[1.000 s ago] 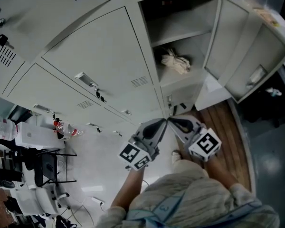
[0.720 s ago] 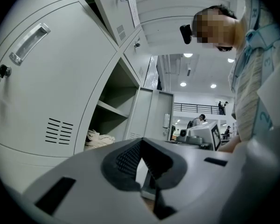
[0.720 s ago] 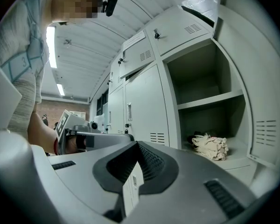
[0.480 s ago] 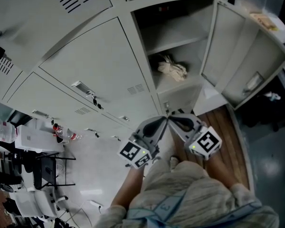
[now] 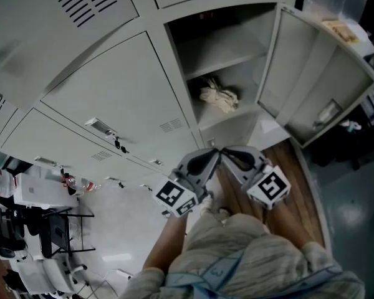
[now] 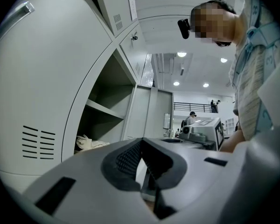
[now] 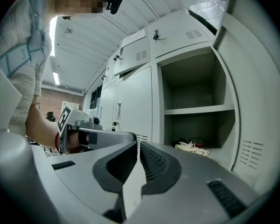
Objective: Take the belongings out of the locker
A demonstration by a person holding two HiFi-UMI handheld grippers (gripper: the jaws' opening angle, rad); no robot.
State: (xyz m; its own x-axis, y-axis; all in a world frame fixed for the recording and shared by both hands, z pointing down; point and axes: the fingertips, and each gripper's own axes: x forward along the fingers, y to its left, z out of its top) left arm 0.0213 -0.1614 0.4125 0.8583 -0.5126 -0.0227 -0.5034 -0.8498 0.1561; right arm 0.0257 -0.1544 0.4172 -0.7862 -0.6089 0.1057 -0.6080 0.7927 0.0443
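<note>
The open locker compartment (image 5: pixel 224 73) holds a crumpled white cloth bundle (image 5: pixel 219 98) on its lower floor, under a bare shelf (image 5: pixel 221 58). In the left gripper view the cloth bundle (image 6: pixel 88 143) shows low in the opening, and in the right gripper view the cloth bundle (image 7: pixel 191 147) lies with something dark behind it. My left gripper (image 5: pixel 212 154) and right gripper (image 5: pixel 226 154) hover side by side just in front of the locker, tips nearly touching each other. Both are shut with nothing between the jaws, as the left gripper (image 6: pixel 141 141) and right gripper (image 7: pixel 139 146) show in their own views.
The locker door (image 5: pixel 318 86) stands swung open to the right. Closed grey lockers (image 5: pixel 112 86) fill the left. A wooden floor strip (image 5: pixel 299 185) lies below the door. A desk with bottles (image 5: pixel 68 182) and chairs stands at the lower left.
Both grippers have drawn closer to the open locker, so the cloth sits nearer to their tips in the head view. Their jaws stayed shut and empty.
</note>
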